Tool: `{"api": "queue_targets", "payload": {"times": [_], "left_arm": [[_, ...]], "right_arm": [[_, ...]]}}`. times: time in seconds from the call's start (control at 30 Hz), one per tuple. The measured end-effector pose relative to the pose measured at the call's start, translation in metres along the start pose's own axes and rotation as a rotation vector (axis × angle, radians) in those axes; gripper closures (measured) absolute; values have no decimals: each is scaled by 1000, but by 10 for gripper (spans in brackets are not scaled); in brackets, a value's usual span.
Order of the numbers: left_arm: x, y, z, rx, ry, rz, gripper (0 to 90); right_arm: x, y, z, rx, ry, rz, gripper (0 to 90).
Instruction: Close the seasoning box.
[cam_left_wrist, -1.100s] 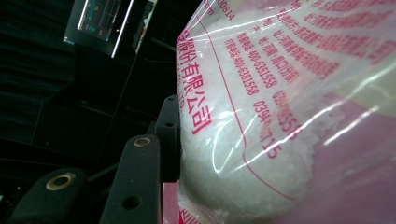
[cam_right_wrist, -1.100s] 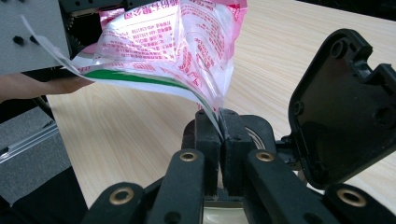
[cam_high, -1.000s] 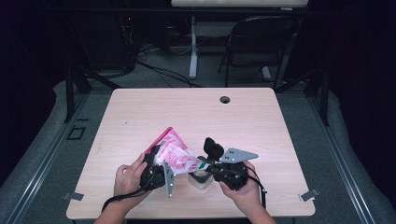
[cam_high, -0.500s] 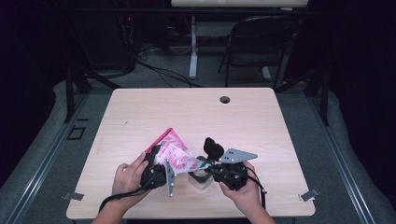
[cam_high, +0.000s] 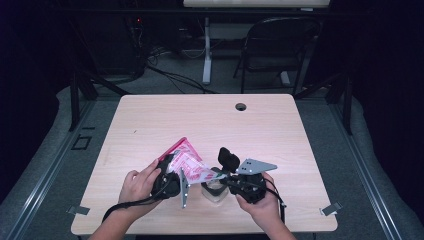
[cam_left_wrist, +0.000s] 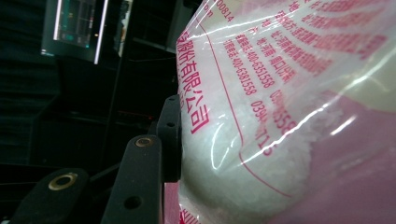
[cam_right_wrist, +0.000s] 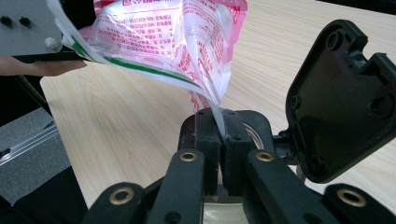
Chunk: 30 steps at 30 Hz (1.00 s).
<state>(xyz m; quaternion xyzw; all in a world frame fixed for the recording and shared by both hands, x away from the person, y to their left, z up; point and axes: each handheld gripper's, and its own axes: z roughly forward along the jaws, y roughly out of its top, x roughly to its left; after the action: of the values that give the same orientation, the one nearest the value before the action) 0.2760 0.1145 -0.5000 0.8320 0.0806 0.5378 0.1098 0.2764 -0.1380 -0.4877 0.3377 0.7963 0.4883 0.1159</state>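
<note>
Near edge, high view: your two hands hold a pink-printed bag (cam_high: 187, 162) above the table (cam_high: 150, 120), its mouth tipped toward a clear jar (cam_high: 214, 191) standing just below.
Surface: pale wood-grain top, a round cable hole (cam_high: 241, 106) at the far middle; bare planks left and far.
Room: dark all round; a black chair (cam_high: 280, 47) and a white post (cam_high: 206, 55) stand beyond the far edge, cables on the grey floor.
Left gripper view: your left gripper (cam_left_wrist: 161, 140) has its one visible jaw pressed into the bag's bulging side, white grains packed behind the film; a lit screen (cam_left_wrist: 77, 25) hangs far left.
Right gripper view: your right gripper (cam_right_wrist: 220, 135) has its jaws pressed together, pinching the bag's clear corner, right over the jar's rim (cam_right_wrist: 254, 133); a black lid-like flap (cam_right_wrist: 343, 98) stands at the right.
</note>
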Motion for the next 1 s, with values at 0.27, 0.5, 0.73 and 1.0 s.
{"api": "queue_targets", "payload": {"times": [0.27,0.5,0.73,1.0], "left_arm": [[5,0,1,3,-44,-5,640],[10,1,2,13,-53,33,641],[12,5,2,14,-40,73,643],[16,9,1,22,-34,108,645]], "right_arm": [[1,0,1,8,3,-7,879],[1,0,1,12,5,-12,879],[1,0,1,9,5,-8,880],[0,0,1,8,5,-7,880]]}}
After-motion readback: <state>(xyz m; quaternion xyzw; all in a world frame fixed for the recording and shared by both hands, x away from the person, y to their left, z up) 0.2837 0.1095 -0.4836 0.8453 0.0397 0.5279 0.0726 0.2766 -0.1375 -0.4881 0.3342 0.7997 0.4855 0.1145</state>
